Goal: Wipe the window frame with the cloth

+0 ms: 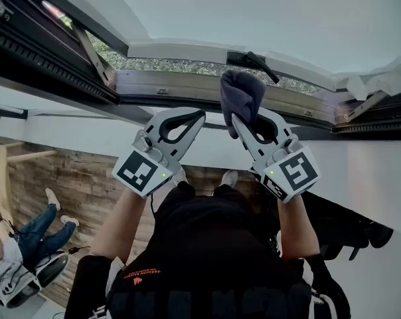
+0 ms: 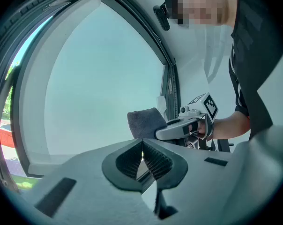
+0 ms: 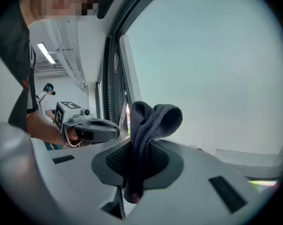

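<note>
The right gripper [image 1: 252, 130] has its jaws clamped on the dark cloth [image 1: 242, 97], held up near the window frame [image 1: 187, 84]. Just beside it, the left gripper [image 1: 187, 121] has its jaws together on nothing.

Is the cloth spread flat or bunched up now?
Bunched up. The right tongs pinch the cloth at its middle; folded lobes stand above them and one end hangs below.

No txt I can read anywhere: orange print [image 1: 142, 272] on the person's black shirt [image 1: 207, 244] is too small/blurry, left marker cube [image 1: 142, 171] & right marker cube [image 1: 295, 171] show only b/w square patterns.
</note>
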Action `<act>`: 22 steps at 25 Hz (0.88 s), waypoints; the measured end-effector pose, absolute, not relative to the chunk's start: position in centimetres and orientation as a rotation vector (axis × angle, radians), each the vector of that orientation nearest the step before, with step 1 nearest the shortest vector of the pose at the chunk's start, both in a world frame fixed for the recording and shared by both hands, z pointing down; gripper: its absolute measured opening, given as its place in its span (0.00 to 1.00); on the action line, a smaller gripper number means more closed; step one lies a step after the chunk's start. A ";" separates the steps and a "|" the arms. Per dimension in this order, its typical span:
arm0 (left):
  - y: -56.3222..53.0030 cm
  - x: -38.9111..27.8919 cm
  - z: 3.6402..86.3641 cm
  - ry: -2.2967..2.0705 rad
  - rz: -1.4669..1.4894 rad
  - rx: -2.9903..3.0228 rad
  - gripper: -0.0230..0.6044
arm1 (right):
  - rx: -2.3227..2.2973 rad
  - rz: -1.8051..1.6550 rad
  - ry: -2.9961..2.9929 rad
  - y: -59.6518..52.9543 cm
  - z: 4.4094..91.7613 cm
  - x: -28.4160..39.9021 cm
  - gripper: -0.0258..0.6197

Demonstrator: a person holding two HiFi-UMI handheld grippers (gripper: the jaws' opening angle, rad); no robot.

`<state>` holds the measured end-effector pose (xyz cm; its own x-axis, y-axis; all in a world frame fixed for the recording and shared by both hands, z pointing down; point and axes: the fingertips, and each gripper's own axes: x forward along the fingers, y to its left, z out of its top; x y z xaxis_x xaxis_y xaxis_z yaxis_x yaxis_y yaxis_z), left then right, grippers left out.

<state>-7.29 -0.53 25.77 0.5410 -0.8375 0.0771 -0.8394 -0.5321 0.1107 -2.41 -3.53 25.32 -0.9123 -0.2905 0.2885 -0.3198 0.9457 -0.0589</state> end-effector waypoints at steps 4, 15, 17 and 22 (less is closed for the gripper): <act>-0.6 -7.3 25.7 -1.448 0.026 2.632 0.07 | 0.449 0.153 -2.824 -3.6 25.4 -2.4 0.11; -0.4 -7.4 26.2 -1.483 0.034 2.620 0.07 | 0.420 0.164 -2.835 -3.7 26.0 -2.4 0.11; -0.4 -7.8 26.4 -1.490 0.036 2.616 0.07 | 0.417 0.160 -2.833 -3.8 26.2 -2.7 0.11; 0.2 -10.2 26.9 -1.494 0.011 2.589 0.07 | 0.406 0.131 -2.793 -3.3 26.7 -4.9 0.11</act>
<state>-10.19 0.19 26.89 0.5031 -0.8603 0.0824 -0.8614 -0.4915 0.1281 -4.90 -3.35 26.67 -0.9101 -0.2629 0.3202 -0.2918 0.9554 -0.0449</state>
